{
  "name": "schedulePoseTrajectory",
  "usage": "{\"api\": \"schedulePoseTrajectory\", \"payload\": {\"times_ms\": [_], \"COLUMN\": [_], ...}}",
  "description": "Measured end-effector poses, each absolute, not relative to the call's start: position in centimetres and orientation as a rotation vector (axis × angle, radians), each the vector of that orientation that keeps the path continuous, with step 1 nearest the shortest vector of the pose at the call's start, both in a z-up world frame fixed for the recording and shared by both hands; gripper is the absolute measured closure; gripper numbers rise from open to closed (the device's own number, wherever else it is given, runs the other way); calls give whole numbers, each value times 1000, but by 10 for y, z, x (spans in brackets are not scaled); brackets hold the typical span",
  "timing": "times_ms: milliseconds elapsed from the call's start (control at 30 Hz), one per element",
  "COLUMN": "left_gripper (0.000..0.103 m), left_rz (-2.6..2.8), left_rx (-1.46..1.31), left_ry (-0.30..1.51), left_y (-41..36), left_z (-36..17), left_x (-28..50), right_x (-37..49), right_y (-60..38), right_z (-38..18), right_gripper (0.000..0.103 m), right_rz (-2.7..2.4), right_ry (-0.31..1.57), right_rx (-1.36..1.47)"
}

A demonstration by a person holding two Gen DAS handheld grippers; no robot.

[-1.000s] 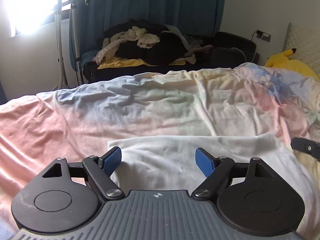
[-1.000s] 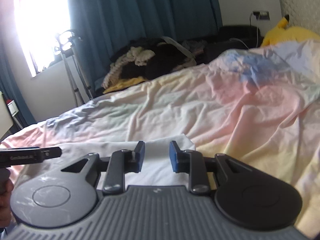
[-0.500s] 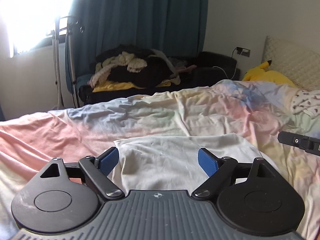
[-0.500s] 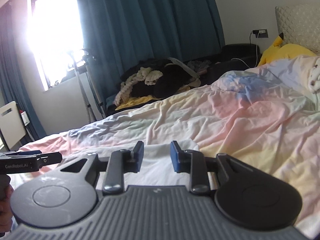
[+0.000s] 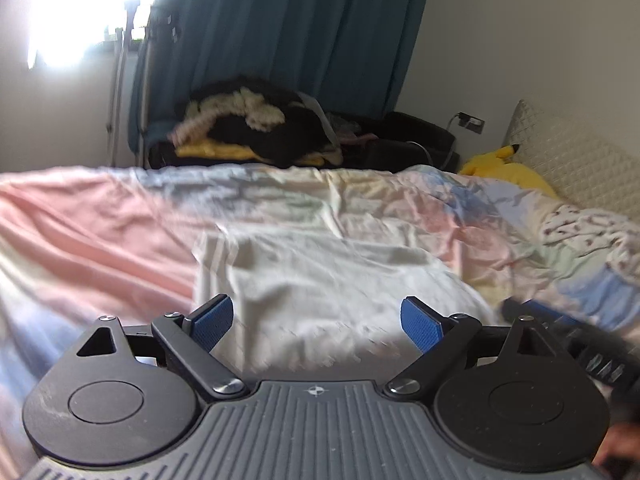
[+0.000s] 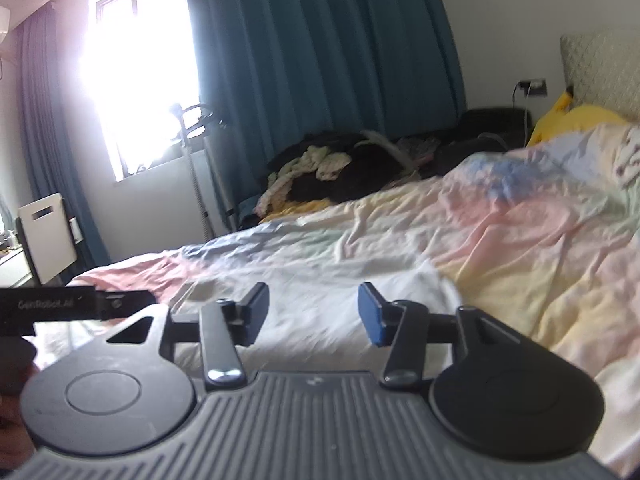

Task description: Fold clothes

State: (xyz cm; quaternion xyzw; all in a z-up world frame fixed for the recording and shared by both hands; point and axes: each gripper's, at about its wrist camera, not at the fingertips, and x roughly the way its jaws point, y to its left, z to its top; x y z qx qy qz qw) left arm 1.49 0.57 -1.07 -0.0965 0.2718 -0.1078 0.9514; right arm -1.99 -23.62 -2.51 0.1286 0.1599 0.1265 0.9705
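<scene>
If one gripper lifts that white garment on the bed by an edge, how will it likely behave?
The white garment lies limp, with soft creases, so it would probably droop and lose its fold. It looks thin, so likely light. On the rumpled bedsheet, a push would probably bunch it rather than slide it.

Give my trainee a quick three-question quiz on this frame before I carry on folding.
1. True or false: the left hand-held gripper is shut on the white garment.
2. Which state fits the right hand-held gripper? A) open, nothing between its fingers B) shut on cloth C) out of view
3. Fill in: the white garment lies on the pastel ____.

Key: 1 false, it is open with the garment beyond its fingers; 2 A; 3 bedsheet.
</scene>
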Motion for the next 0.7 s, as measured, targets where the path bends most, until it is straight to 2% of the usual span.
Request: {"api": "schedulePoseTrajectory", "payload": {"times_ms": [67, 200, 267, 400, 533, 700], "left_gripper": [10, 10, 10, 9, 8, 3], "left_rz": [-237, -245, -246, -243, -256, -260], "left_rx": [-262, -402, -468, -582, -749, -976], "left_ry": [587, 654, 677, 716, 767, 825], "left_y": [10, 21, 27, 34, 42, 54], "left_z": [-16, -28, -34, -43, -59, -79], "left_x": [19, 27, 31, 36, 40, 44], "right_x": [-20, -14, -9, -6, 2, 6], "right_y": [-231, -232, -238, -249, -263, -270], "right_z": [-28, -33, -37, -46, -63, -87], "right_gripper": [41, 36, 29, 26, 21, 8], "right_rz": [266, 276, 271, 263, 291, 372], "right_ry": [334, 353, 376, 423, 491, 570], "right_rx": [261, 319, 385, 520, 734, 1037]}}
